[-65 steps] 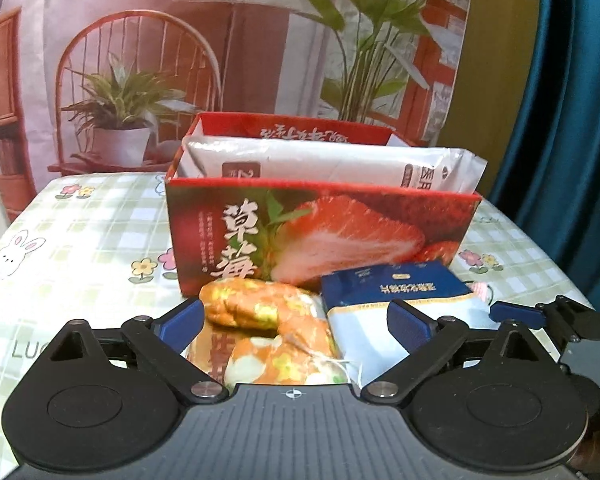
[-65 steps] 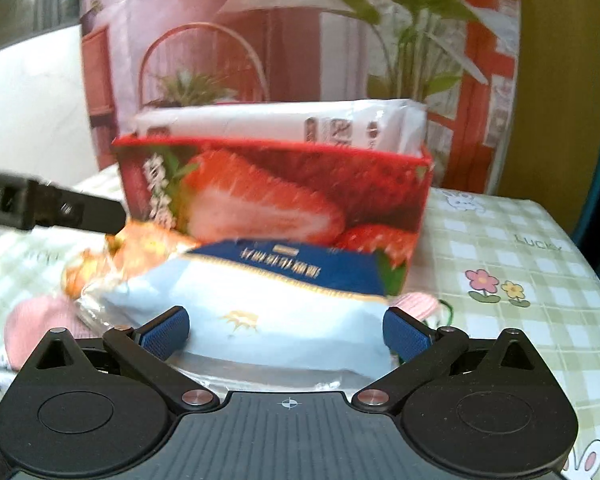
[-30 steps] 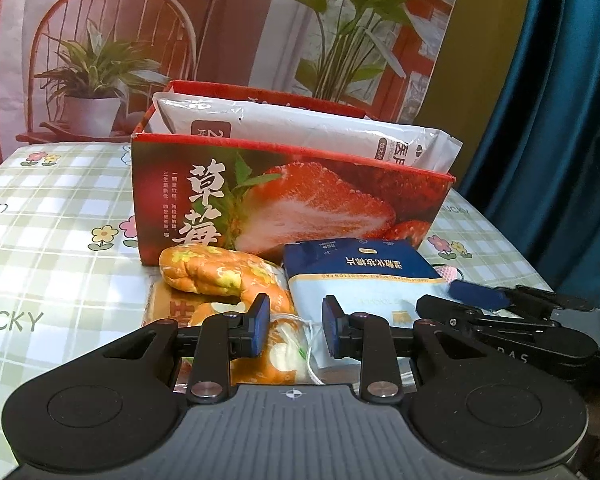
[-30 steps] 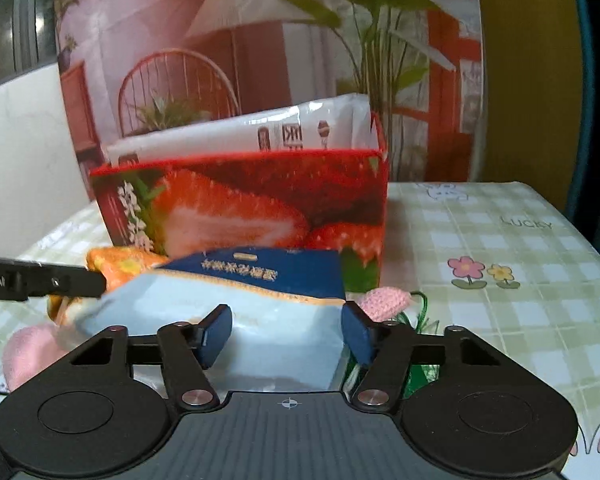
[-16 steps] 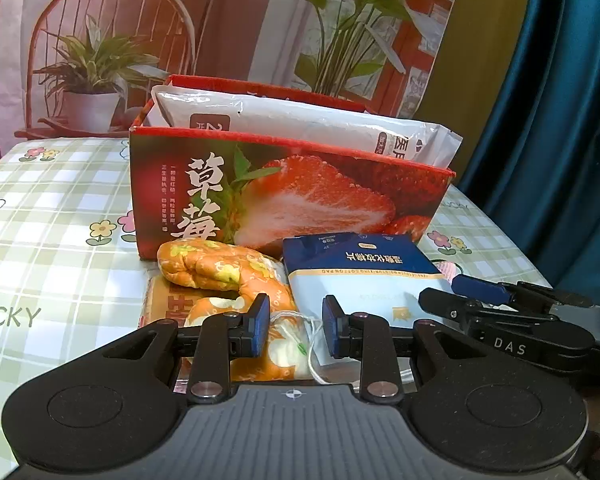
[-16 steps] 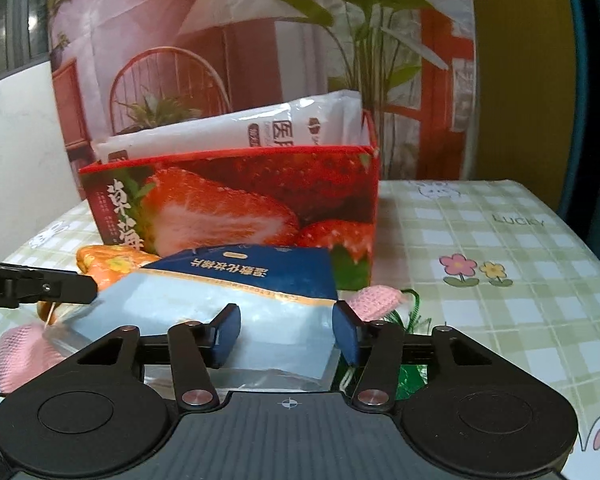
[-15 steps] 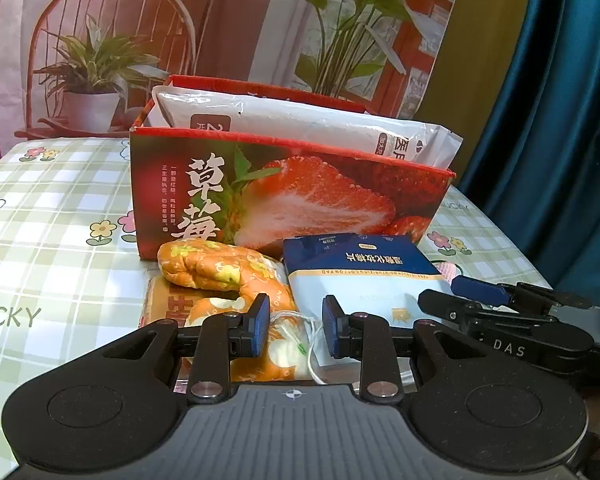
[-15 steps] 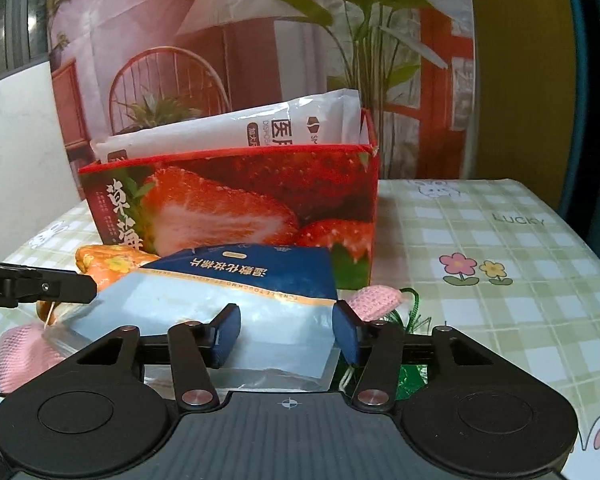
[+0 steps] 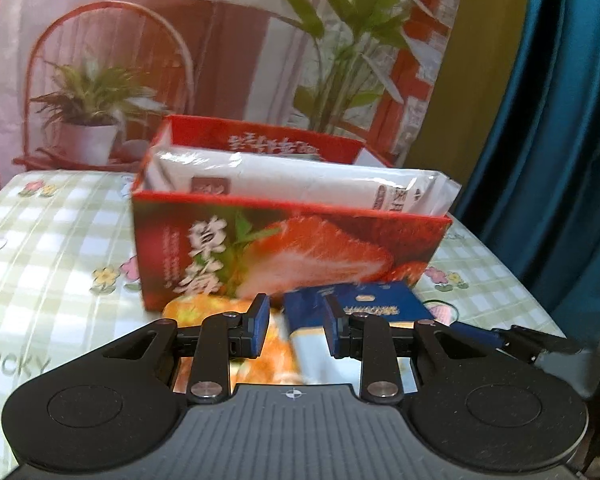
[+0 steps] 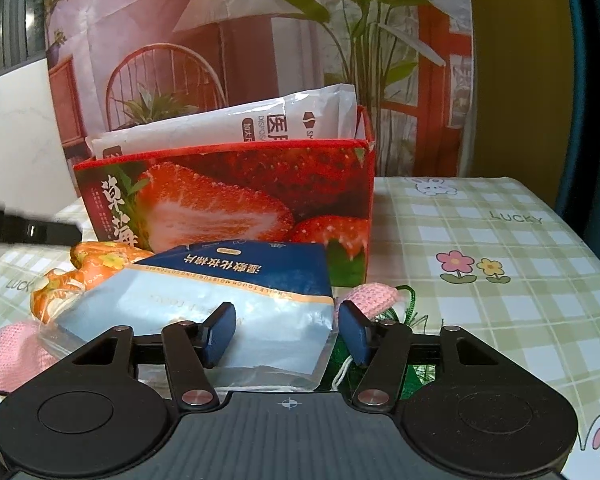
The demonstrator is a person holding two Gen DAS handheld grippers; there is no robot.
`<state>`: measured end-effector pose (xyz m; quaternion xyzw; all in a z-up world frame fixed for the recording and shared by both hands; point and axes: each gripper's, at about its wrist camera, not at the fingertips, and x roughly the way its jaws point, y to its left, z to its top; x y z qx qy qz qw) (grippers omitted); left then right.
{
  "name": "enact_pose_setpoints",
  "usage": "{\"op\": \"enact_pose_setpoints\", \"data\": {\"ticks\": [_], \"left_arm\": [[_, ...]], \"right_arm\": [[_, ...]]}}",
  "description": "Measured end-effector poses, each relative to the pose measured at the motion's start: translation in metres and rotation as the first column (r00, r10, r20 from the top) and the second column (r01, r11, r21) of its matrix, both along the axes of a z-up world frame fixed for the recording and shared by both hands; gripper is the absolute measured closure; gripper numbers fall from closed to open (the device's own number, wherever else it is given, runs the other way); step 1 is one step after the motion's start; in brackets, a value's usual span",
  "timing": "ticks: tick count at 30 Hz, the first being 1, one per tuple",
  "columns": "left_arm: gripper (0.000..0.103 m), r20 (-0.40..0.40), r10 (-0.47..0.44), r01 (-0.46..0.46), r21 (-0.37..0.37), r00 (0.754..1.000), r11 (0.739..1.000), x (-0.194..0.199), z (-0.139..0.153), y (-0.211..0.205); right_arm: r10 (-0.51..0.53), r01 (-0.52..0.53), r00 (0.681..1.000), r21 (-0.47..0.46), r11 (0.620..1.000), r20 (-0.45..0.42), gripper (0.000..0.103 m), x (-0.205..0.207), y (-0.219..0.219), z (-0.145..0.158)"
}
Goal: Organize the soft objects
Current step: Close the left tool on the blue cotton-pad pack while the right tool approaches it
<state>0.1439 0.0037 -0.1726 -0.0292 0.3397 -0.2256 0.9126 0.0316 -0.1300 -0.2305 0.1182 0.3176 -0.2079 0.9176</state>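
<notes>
A red strawberry box stands on the checked table and holds a white packet; both also show in the right wrist view. In front lie an orange flowered soft item and a blue-and-white cotton-pad packet. My left gripper is nearly shut, raised above both, and seems to hold nothing. My right gripper is shut on the near end of the cotton-pad packet.
Pink knitted pieces lie at the left and beside the box, with green cord near my right fingers. A teal curtain hangs at the right. Checked tablecloth spreads right of the box.
My left gripper has lifted and tilted up, so the box sits lower in its view. My right gripper has stayed closed on the packet.
</notes>
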Motion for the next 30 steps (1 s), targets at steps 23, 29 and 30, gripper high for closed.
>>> {"op": "enact_pose_setpoints", "data": {"ticks": [23, 29, 30], "left_arm": [[0.076, -0.302, -0.113, 0.091, -0.085, 0.947, 0.992, 0.079, -0.050, -0.029], [0.089, -0.235, -0.120, 0.100, -0.092, 0.965, 0.991, 0.066, -0.032, -0.022], [0.090, -0.218, -0.124, 0.108, -0.086, 0.968, 0.990, 0.063, -0.028, -0.020]], "right_arm": [[0.012, -0.013, 1.000, 0.020, 1.000, 0.018, 0.053, 0.003, -0.003, -0.005], [0.034, -0.035, 0.999, 0.049, 0.998, 0.030, 0.060, 0.005, -0.003, -0.004], [0.040, -0.042, 0.999, 0.054, 0.998, 0.033, 0.060, 0.005, -0.002, -0.003]]}}
